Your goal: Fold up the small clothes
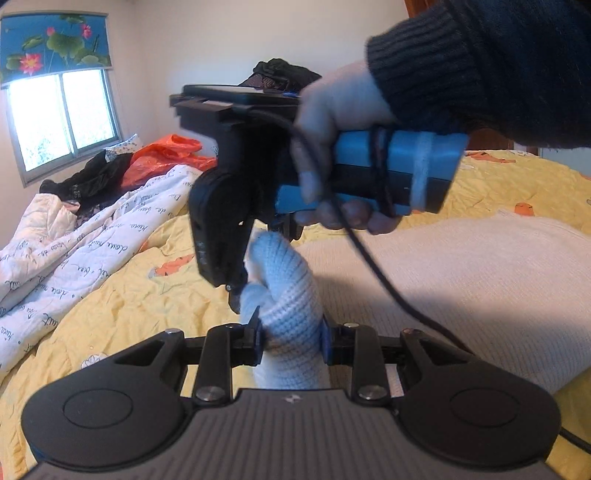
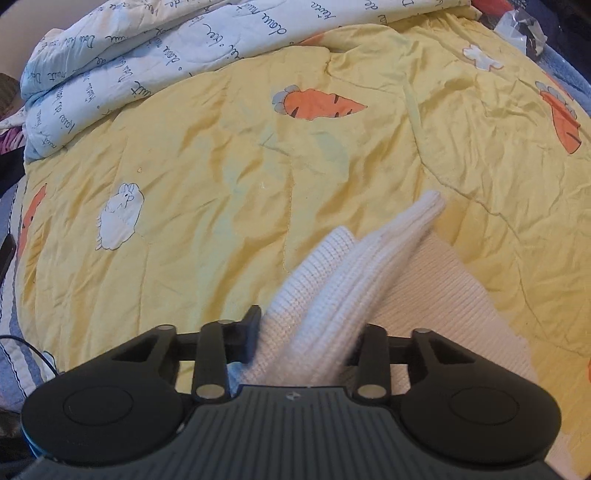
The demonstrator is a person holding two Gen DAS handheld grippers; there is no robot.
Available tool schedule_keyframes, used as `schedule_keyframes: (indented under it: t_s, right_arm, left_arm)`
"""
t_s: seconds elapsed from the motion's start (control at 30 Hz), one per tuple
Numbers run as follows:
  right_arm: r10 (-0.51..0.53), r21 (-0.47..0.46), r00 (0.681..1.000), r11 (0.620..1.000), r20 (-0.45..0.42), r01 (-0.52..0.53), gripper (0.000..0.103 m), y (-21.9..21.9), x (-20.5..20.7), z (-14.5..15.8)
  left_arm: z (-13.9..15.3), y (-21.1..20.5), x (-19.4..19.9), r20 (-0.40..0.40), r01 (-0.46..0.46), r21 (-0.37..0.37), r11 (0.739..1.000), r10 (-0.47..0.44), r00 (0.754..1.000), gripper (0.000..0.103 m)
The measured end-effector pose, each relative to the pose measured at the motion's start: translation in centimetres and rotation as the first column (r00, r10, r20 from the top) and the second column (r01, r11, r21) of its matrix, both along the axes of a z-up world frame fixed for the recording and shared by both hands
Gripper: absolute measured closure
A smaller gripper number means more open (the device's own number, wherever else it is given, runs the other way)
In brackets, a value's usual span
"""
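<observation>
black jaws of the left gripper (image 1: 291, 341) clench a bunched end of the white knit garment (image 1: 291, 291) at lower centre, while the right gripper (image 2: 310, 339), tilted down over the yellow carrot quilt (image 2: 221, 177), grasps another fold of it. mid-fold, apparently: the cloth hangs lifted above the cream blanket (image 1: 480, 280) at right. next, both ends likely need drawing apart and laying flat.

I see a bedroom with pale walls (image 1: 221, 33). Daylight glares through a sliding window (image 1: 62, 114) under a lotus-print blind (image 1: 55, 44). A bed wears a yellow carrot-patterned quilt (image 2: 229, 155), with a white script-printed duvet (image 1: 74, 251) bunched beside it.
</observation>
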State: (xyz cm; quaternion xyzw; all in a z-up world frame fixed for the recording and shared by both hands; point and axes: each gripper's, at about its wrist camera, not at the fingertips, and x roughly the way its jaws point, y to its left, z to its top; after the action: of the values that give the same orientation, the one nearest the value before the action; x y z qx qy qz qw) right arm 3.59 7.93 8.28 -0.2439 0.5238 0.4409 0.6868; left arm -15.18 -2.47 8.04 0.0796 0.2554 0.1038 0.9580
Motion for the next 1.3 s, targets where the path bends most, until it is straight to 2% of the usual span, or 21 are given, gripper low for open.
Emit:
schedule_keyframes:
  t_s: [0.1,0.23,0.5,0.7,0.97,1.2,1.3]
  right_arm:
    - [-0.002,0.079,1.000,0.997,-0.020,0.003,0.076,-3.0,1.0,1.1]
    - [-0.021,0.162,1.000,0.986,-0.023,0.025,0.077,-7.8,2.2,2.9]
    - [-0.134,0.280,0.991,0.951,-0.009,0.131,0.078,-20.5,3.7,4.9]
    - [-0.208,0.286,0.978,0.937,-0.011,0.202,0.079,-28.3,3.5,3.3]
    - [-0.296,0.360,0.955,0.887,-0.035,0.288,0.079,-36.4,2.7,1.8]
    - [-0.398,0.393,0.914,0.829,-0.083,0.397,0.079,-43.4,1.4,-0.4]
    - [-0.451,0.428,0.881,0.775,-0.144,0.466,0.076,-45.6,0.7,-2.3]
  left_arm:
    - [0.6,-1.2,-0.1,0.018,0.039,0.019,0.999,-0.039,0.999,0.076]
    - [1.7,-3.9,0.2,0.052,0.119,0.055,0.991,-0.122,0.991,0.075]
    - [2.5,-11.1,1.8,0.076,0.302,0.109,0.947,-0.311,0.947,0.075]
    - [1.3,-16.4,2.5,0.047,0.399,0.155,0.904,-0.410,0.911,0.075]
    - [-0.1,-22.4,2.5,0.016,0.501,0.200,0.842,-0.514,0.858,0.075]
    - [-2.7,-26.0,2.0,-0.035,0.599,0.238,0.764,-0.610,0.792,0.075]
    - [-5.0,-26.7,2.0,-0.074,0.619,0.279,0.734,-0.626,0.776,0.075]
